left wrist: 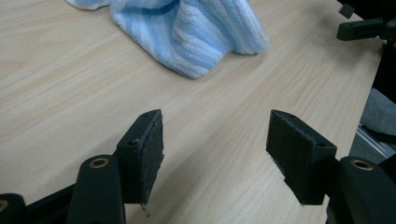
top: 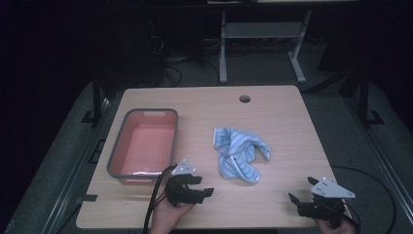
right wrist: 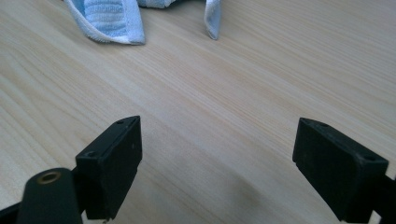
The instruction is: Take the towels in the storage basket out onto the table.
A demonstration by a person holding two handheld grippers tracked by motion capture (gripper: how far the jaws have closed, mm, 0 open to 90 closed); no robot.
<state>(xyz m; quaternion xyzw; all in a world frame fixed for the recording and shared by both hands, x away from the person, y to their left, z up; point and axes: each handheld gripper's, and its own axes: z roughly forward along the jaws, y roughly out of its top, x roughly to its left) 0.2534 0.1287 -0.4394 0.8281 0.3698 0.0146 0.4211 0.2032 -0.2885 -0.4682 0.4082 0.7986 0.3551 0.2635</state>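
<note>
A crumpled light-blue striped towel lies on the wooden table, right of centre. My left gripper sits near the front edge, just left of and below the towel, jaws open with bare wood between them. In the left gripper view the towel lies a short way ahead of my left gripper. My right gripper rests at the front right corner, open and empty. The right gripper view has the towel's edge far ahead of my right gripper.
An empty grey-rimmed pink bin stands on the left half of the table. A round cable hole is near the back edge. Beyond the table stands a grey frame on dark floor. The other gripper appears at the left gripper view's top right.
</note>
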